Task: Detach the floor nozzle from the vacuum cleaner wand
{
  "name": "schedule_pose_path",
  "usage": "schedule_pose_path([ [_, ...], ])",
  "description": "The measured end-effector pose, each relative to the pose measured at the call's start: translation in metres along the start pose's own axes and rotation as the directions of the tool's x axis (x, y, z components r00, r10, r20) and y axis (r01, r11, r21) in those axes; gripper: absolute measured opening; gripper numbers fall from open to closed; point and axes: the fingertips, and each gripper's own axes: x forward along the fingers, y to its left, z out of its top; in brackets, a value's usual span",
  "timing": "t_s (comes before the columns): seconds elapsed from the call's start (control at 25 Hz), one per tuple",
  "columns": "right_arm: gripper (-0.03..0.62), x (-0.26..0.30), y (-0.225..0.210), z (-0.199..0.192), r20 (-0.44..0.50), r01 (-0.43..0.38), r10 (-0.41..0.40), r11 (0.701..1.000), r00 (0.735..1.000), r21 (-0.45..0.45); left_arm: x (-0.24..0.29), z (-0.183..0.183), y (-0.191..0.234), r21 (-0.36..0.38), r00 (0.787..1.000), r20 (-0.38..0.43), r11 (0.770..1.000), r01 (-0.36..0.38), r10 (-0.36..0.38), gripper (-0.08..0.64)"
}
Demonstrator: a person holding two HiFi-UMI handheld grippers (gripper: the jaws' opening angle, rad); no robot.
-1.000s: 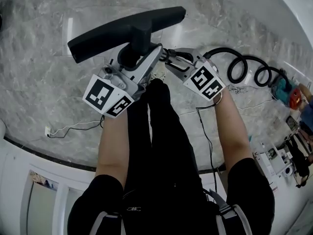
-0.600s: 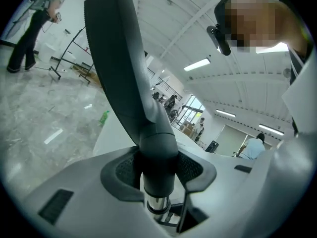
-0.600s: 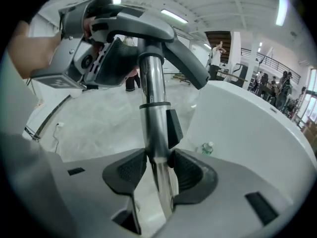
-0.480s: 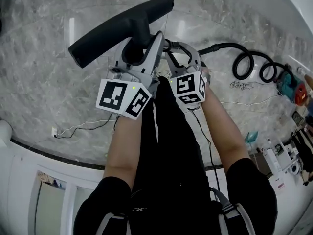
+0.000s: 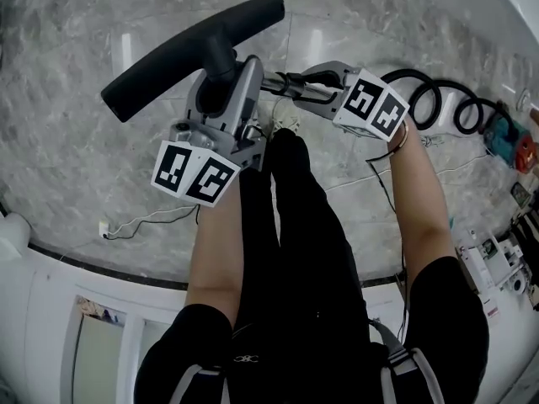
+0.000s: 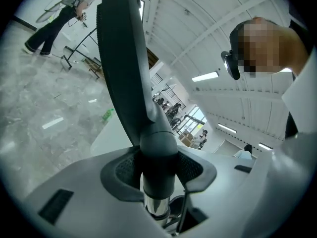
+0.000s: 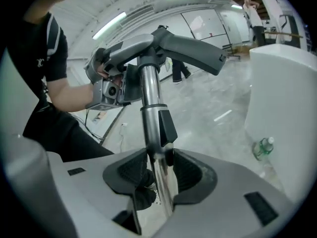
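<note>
The black floor nozzle (image 5: 185, 53) hangs crosswise above the marble floor, its neck running back toward me. My left gripper (image 5: 221, 87) is shut on that neck; in the left gripper view the pads (image 6: 126, 170) clamp the black neck (image 6: 158, 152), and chrome tube shows just below it. My right gripper (image 5: 286, 82) is shut on the chrome wand (image 7: 151, 90), just behind a black latch piece (image 7: 166, 125). The right gripper view looks along the wand to the nozzle (image 7: 190, 43) and my left gripper (image 7: 109, 90).
A coiled black hose (image 5: 438, 103) lies on the floor at the right. A white cable (image 5: 143, 220) trails at the left. My legs in black trousers (image 5: 286, 225) stand under the grippers. A bottle (image 7: 261, 148) stands beside a white curved wall (image 7: 285, 98).
The right gripper has swung out to the right, its marker cube moving from the middle. The left gripper and the nozzle have shifted slightly left and down.
</note>
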Motion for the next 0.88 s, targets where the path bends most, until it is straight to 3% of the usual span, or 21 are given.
schedule_pose_path([
  [0.08,0.176,0.002,-0.004,0.003,-0.002,-0.001,0.001,1.0,1.0,-0.012,-0.001,0.0,0.006,-0.005,1.0,-0.001,1.0,-0.001,0.001,0.179],
  [0.2,0.175,0.01,-0.018,0.011,0.047,0.205,-0.203,0.978,0.978,-0.031,0.002,0.005,0.022,-0.019,0.999,0.001,0.999,-0.046,0.046,0.179],
  [0.32,0.173,0.016,-0.033,0.014,0.084,0.479,-0.474,0.876,0.876,-0.051,0.005,0.011,0.033,-0.037,0.996,0.012,0.996,-0.083,0.084,0.178],
  [0.4,0.173,0.02,-0.041,0.004,0.045,0.579,-0.578,0.814,0.815,-0.045,-0.001,0.024,0.041,-0.055,0.994,0.044,0.994,-0.099,0.101,0.179],
  [0.44,0.172,0.021,-0.044,-0.006,0.02,0.594,-0.594,0.804,0.804,-0.033,-0.007,0.037,0.047,-0.068,0.991,0.073,0.992,-0.106,0.111,0.179],
  [0.52,0.172,0.015,-0.043,-0.027,-0.011,0.576,-0.576,0.817,0.817,-0.012,-0.022,0.066,0.062,-0.066,0.984,0.121,0.99,-0.122,0.129,0.178],
  [0.64,0.17,0.005,-0.046,-0.055,-0.059,0.536,-0.535,0.844,0.843,-0.004,-0.03,0.088,0.074,0.018,0.985,0.12,0.992,-0.123,0.12,0.179],
  [0.88,0.17,0.0,-0.062,-0.064,-0.077,0.548,-0.545,0.836,0.835,0.024,-0.029,0.059,0.07,0.011,0.994,0.061,0.996,-0.09,0.089,0.179],
])
